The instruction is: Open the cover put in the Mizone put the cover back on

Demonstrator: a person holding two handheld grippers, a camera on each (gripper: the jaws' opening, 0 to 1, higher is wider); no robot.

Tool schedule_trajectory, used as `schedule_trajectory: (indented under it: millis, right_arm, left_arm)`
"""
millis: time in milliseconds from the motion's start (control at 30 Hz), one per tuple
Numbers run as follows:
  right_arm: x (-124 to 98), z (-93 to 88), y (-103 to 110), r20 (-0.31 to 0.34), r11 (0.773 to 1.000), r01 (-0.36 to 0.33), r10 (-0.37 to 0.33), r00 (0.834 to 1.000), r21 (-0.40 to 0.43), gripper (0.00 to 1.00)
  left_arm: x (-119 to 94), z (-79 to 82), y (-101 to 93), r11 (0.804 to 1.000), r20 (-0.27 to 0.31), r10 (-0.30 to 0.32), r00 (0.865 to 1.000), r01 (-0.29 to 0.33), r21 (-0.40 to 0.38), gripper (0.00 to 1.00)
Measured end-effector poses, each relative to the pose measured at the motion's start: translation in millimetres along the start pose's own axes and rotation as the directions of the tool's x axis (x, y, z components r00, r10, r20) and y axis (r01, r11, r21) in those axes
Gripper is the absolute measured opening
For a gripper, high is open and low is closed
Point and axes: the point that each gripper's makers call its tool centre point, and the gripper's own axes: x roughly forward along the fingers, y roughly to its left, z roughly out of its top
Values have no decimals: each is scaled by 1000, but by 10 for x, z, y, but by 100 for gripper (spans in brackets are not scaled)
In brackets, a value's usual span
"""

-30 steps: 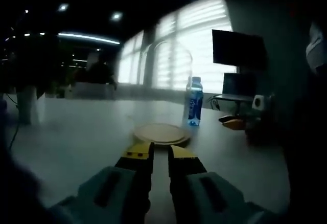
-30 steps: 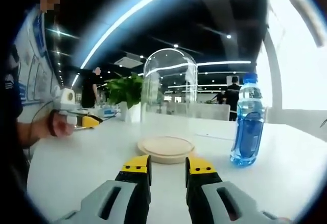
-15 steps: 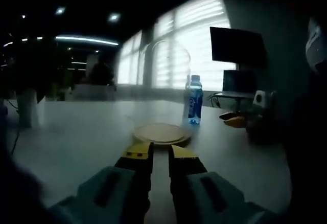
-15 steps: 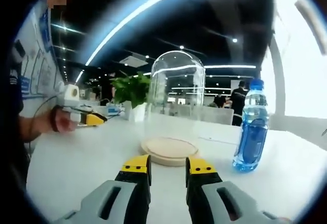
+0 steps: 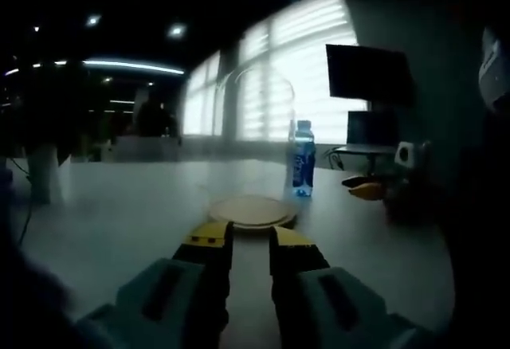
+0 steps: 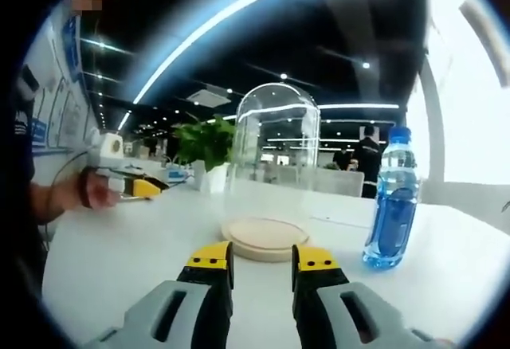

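**Ana:** Right gripper view first, going from the left. What do you see?

**Ben:** A person's hand (image 6: 94, 190) far over on the left, holding the other claw, with its yellow tip poking out. Then a green plant (image 6: 204, 143) in a white pot. Then the glass cover (image 6: 275, 162), a tall see-through dome sitting on its round wood base (image 6: 266, 238). Then the blue bottle (image 6: 390, 204), the Mizone, standing up just beside the base on the white table (image 6: 119, 261).

**Ana:** And the right claw (image 6: 263, 259)?

**Ben:** It is low in front of the base. Its two yellow tips have a gap between them and nothing in it. It touches nothing.

**Ana:** Now the left gripper view.

**Ben:** It is dark. The left claw (image 5: 241, 239) points at the same wood base. Its tips are a little apart too, and hold nothing. The dome is faint against the bright window (image 5: 271, 78). The bottle stands behind the base, to the right. Past it sits a dark screen (image 5: 368, 74).

**Ana:** So how much is done?

**Ben:** Nothing yet, I think. The cover is still down and the bottle is outside it. Left to do: lift the cover, set the bottle on the base, put the cover back.
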Motion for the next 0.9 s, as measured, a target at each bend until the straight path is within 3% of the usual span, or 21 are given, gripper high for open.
schedule_trajectory:
  millis: [400,900]
  right_arm:
    - [-4,11,-52,7,999,8,-8,1000,35,26]
    - [4,-3,-27,1,1000,0,0,1000,29,27]
  left_arm:
    - [15,14,-70,1000,5,-24,1000,24,15,21]
    - [23,-5,-68,1000,-4,-23,1000,23,13,21]
